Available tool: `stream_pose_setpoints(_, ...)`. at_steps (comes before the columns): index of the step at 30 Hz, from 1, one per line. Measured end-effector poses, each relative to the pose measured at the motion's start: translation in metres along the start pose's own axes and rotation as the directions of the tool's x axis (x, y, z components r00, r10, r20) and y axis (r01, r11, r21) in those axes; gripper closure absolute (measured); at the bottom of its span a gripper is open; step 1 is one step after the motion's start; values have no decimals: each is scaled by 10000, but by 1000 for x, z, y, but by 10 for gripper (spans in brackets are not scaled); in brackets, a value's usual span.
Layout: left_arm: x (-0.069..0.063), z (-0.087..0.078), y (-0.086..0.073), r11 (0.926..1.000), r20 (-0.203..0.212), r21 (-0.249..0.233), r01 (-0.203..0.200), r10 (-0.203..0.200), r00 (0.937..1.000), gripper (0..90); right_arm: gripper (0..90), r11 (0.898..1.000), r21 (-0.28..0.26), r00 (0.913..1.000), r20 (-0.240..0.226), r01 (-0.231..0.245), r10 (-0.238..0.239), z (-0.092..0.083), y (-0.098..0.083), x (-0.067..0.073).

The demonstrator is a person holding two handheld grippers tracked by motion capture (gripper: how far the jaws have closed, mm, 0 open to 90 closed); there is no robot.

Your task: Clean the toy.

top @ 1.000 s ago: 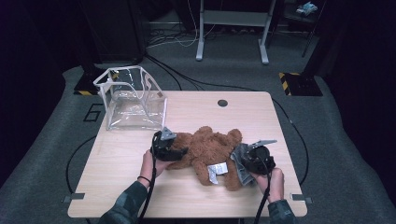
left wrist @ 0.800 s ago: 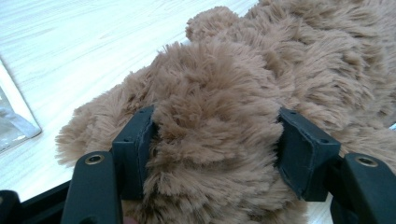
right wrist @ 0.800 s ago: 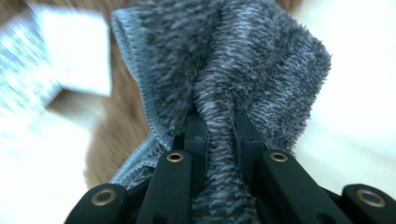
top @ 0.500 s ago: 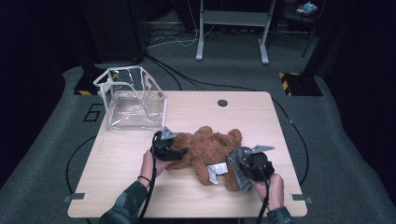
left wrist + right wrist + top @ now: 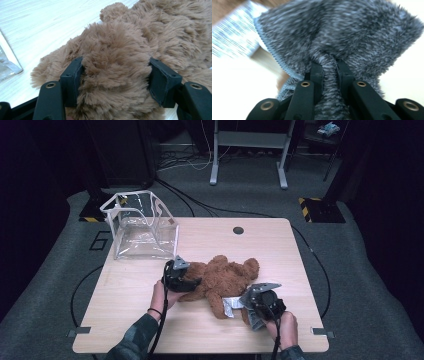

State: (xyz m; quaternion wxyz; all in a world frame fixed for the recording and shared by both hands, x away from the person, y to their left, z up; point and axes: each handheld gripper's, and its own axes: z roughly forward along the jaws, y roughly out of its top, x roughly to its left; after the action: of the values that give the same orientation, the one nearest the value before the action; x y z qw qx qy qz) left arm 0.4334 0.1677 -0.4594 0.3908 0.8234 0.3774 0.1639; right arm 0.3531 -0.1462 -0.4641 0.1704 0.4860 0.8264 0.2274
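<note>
A brown plush teddy bear lies across the middle of the wooden table. My left gripper is at the bear's left end. In the left gripper view its pads press a thick wad of the bear's fur from both sides. My right gripper is near the front edge by the bear's lower limb. It is shut on a fold of fuzzy grey cloth, which lies pale against the limb. A striped white tag is beside the cloth.
A clear plastic box-shaped bag stands open at the table's far left corner. A dark round hole sits near the far edge. Cables trail from both grippers over the near edge. Dark floor and stand legs lie beyond the table.
My right gripper has shifted toward the near edge and slightly left, taking the grey cloth with it. The left gripper and the bear stay put.
</note>
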Motion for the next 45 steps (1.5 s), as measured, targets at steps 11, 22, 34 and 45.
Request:
stream_pose_setpoints(11, 0, 0, 1, 9999, -28, 107, -40, 41, 10000, 351, 791, 9970, -688, 9994, 106, 349, -343, -11, 23, 15)
stream_pose_setpoints(22, 1, 0, 1, 10000, 10, 97, -21, 21, 10000, 351, 795, 9971, -44, 9966, 324, 762, -760, 6, 13, 24)
stream_pose_setpoints(34, 0, 0, 2, 9998, -22, 175, -38, 39, 10000, 351, 791, 9936, -640, 9952, -217, 934, -950, 3, 35, 48)
stream_pose_setpoints(45, 1, 0, 2, 9998, 11, 168, -78, 78, 10000, 351, 798, 9957, 193, 9958, -106, 910, -908, 7, 4, 35)
